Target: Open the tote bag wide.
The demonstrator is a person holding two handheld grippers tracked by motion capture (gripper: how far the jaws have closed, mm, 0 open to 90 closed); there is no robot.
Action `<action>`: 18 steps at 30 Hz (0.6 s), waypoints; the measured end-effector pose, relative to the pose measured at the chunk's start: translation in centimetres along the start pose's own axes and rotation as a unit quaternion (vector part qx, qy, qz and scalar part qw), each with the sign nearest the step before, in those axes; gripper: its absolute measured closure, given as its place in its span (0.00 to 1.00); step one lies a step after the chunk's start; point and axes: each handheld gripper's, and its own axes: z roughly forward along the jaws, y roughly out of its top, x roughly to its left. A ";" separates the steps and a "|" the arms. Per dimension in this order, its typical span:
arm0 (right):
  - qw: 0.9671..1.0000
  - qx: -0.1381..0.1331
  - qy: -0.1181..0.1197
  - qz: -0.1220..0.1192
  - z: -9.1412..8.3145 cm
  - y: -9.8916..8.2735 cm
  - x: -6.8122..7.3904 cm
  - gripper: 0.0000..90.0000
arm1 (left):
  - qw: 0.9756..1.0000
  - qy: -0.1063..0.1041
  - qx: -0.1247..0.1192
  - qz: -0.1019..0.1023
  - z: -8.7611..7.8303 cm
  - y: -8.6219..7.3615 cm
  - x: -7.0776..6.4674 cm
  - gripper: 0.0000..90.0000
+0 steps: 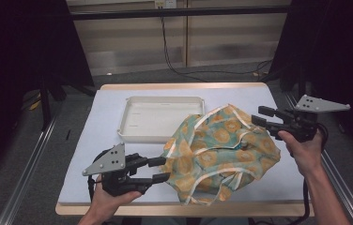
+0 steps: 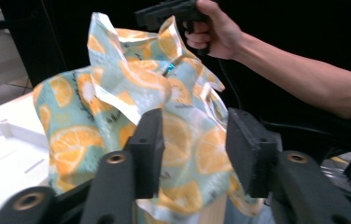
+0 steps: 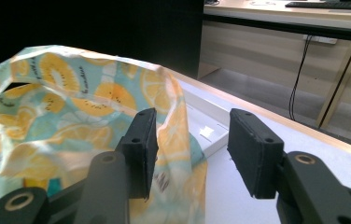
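A white tray [image 1: 142, 119] sits on the table [image 1: 95, 154], near the far side. It is shallow and has rounded corners. The table has a pale blue top and a light wood edge around it. Past the table, a black cable [image 1: 172, 56] hangs down the tan wall [image 1: 132, 42] and runs along the grey floor [image 1: 132, 77]. A long metal rail [image 1: 26, 164] lies on the floor beside the table. Dark curtains [image 1: 24, 42] hang at both sides of the room.
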 end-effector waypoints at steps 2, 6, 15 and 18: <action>1.000 -0.005 -0.002 0.001 -0.9 0.0 0.2 0.58 | 1.000 0.007 0.003 0.010 0.6 0.3 0.3 0.71; 1.000 -0.016 -0.005 0.002 -2.7 -0.1 0.7 0.60 | 0.999 0.038 0.001 0.024 2.1 1.1 0.6 0.70; 1.000 0.002 0.024 -0.010 -3.9 -1.6 2.5 0.54 | 0.997 0.059 0.028 0.030 5.1 0.9 2.0 0.59; 0.999 0.018 0.028 -0.017 -3.2 -2.1 3.0 0.53 | 0.997 0.061 0.035 0.026 5.2 0.6 2.5 0.64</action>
